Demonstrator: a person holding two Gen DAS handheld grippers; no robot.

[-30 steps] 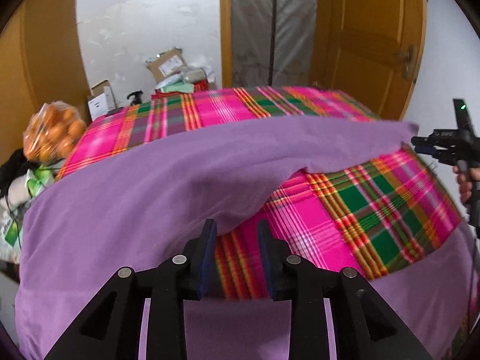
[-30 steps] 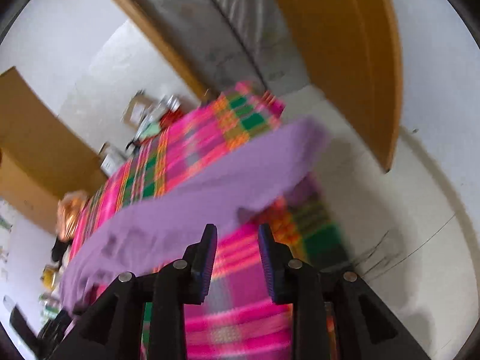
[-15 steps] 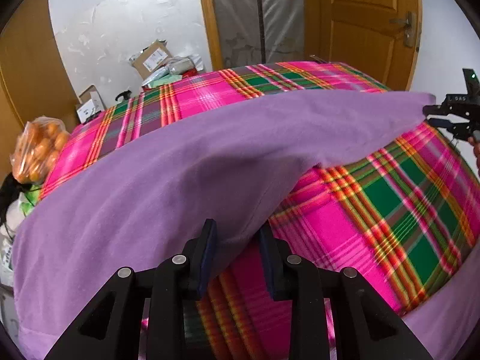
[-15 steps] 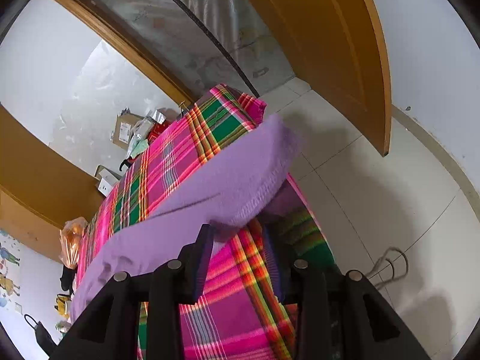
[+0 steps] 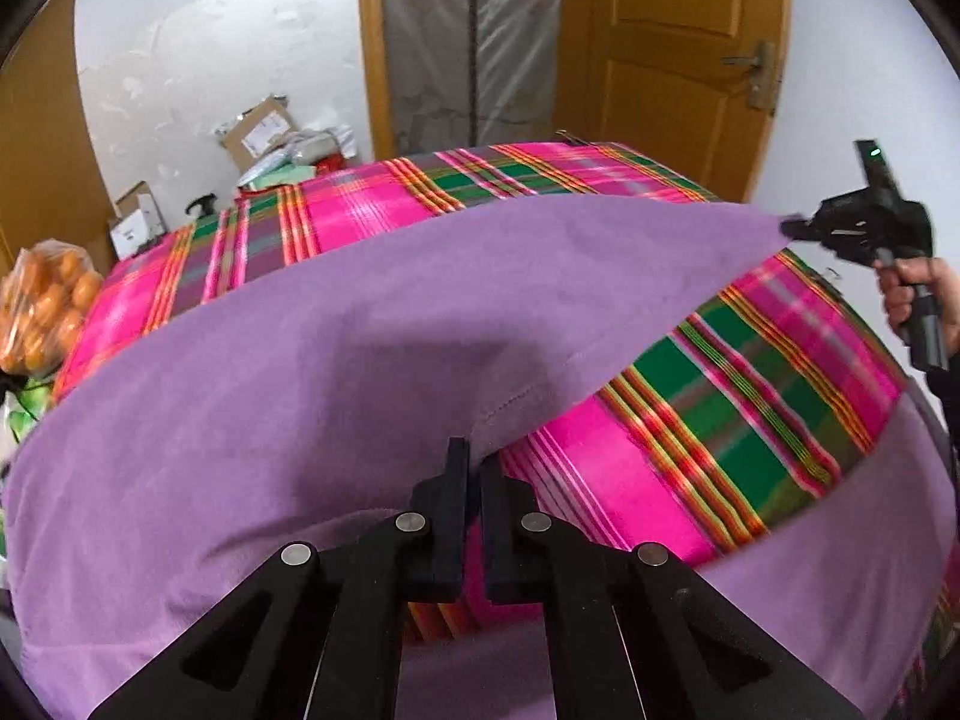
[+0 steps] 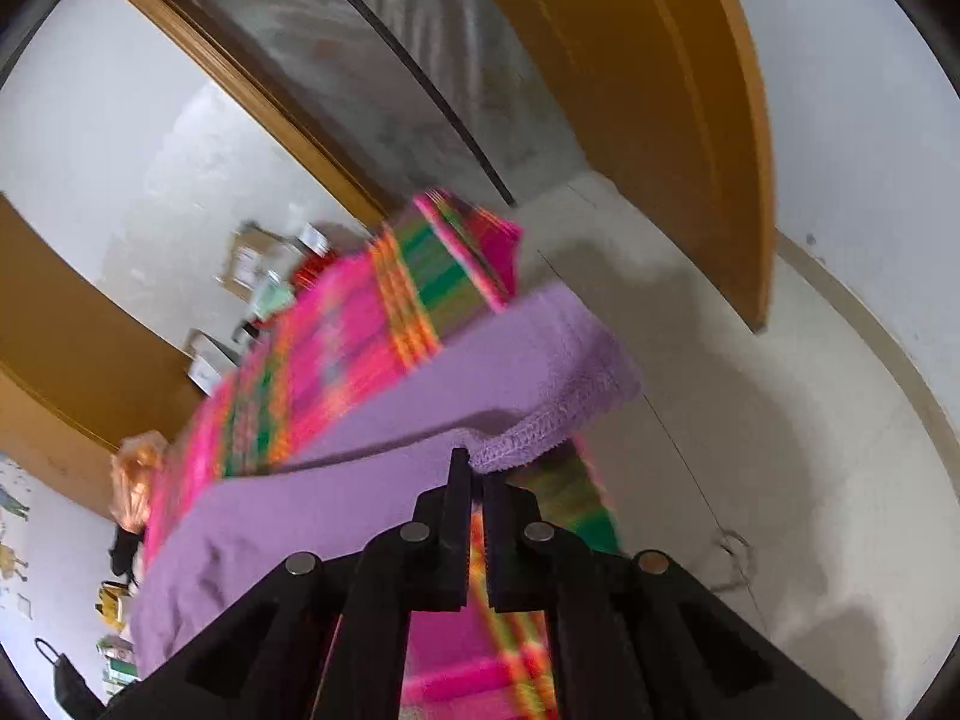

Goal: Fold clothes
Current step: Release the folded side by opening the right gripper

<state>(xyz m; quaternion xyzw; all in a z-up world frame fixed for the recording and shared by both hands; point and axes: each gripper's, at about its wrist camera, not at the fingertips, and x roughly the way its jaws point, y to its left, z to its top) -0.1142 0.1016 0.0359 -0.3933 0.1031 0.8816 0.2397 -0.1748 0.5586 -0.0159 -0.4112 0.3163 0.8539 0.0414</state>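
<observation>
both claws have just pinched the near hem of the purple cloth (image 5: 372,360), so the step in hand looks like lifting that edge and carrying it over to make a fold. to do it well, i judge the 2 grips should rise together and keep the hem taut between them, so the cloth travels as 1 flat panel and not a sagging loop. move both at the same pace toward the far side of the plaid-covered table (image 5: 750,420), and lay the edge down level before letting go. a slack or uneven pull would likely drag the lower layer and wrinkle it.

the left gripper (image 5: 473,468) has its jaws drawn together on the hem, the cloth spreading away from it to the left and far side. the right gripper (image 6: 473,471) is likewise closed on the stitched corner of the cloth, which bunches just beyond its tips. in the left view that gripper sits at the right, held in a hand (image 5: 915,294), with the hem stretched across from one grip to the other. more purple fabric lies along the near edge below the plaid.
</observation>
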